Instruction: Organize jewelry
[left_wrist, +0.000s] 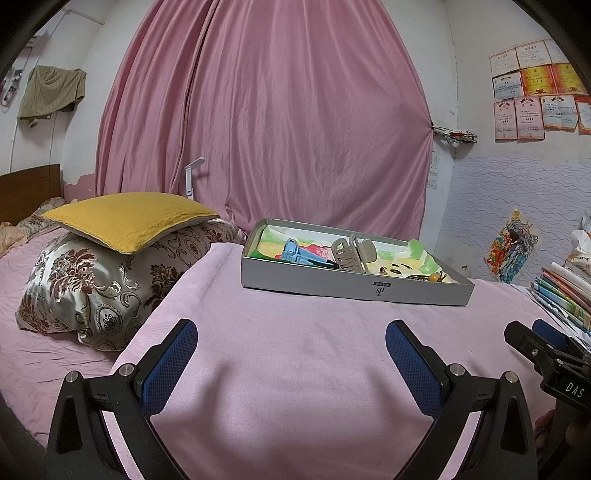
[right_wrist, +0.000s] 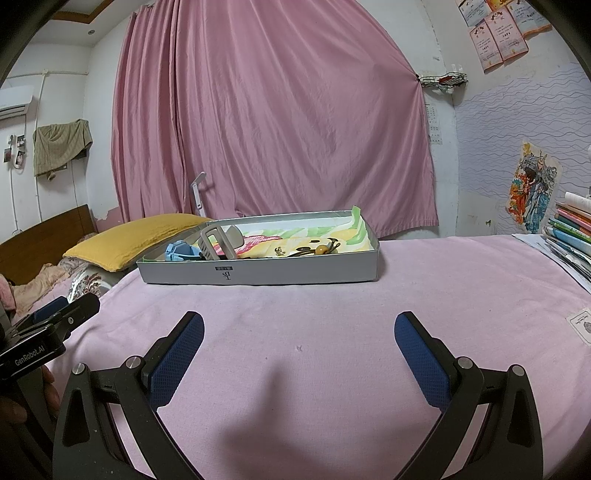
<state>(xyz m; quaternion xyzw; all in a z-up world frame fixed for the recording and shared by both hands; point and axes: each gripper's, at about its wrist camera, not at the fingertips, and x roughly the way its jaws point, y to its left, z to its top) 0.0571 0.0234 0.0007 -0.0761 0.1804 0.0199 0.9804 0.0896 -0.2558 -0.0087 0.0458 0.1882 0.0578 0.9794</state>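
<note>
— What is seen on the pink cloth-covered surface (left_wrist: 295, 350)?

— A shallow grey cardboard box lid (left_wrist: 354, 290) is set well ahead of both grippers, lined with a brightly printed sheet of green, yellow and pink. In it, a light blue plastic hair clip (left_wrist: 299, 254) is laid toward the left end, and a large beige claw hair clip (left_wrist: 352, 253) is propped just beside it. Toward the right end, small gold-coloured pieces (left_wrist: 384, 270) and a dark hairpin with an orange bead (left_wrist: 434, 276) are gathered; finer detail cannot be made out.

— How are the jaws held?

— The left gripper (left_wrist: 291, 354) is held low over the cloth with its blue-padded fingers (left_wrist: 177, 354) spread wide, and nothing is held between them. The right gripper (right_wrist: 299, 350) is held likewise, jaws wide, with only bare cloth between the pads (right_wrist: 421, 358). Each gripper is caught at the edge of the other's view, so they are placed side by side.

— And around the box?

— A pink curtain (left_wrist: 266, 122) is hung behind it. A mustard-yellow cushion (left_wrist: 129, 218) is stacked on a floral satin pillow (left_wrist: 85, 291) at the left. A pile of coloured books (left_wrist: 565, 291) is stacked at the right edge, and printed certificates (left_wrist: 535, 92) are fixed to the wall above. In the right wrist view, part of a hand (right_wrist: 22, 402) is seen below the left gripper's body.
</note>
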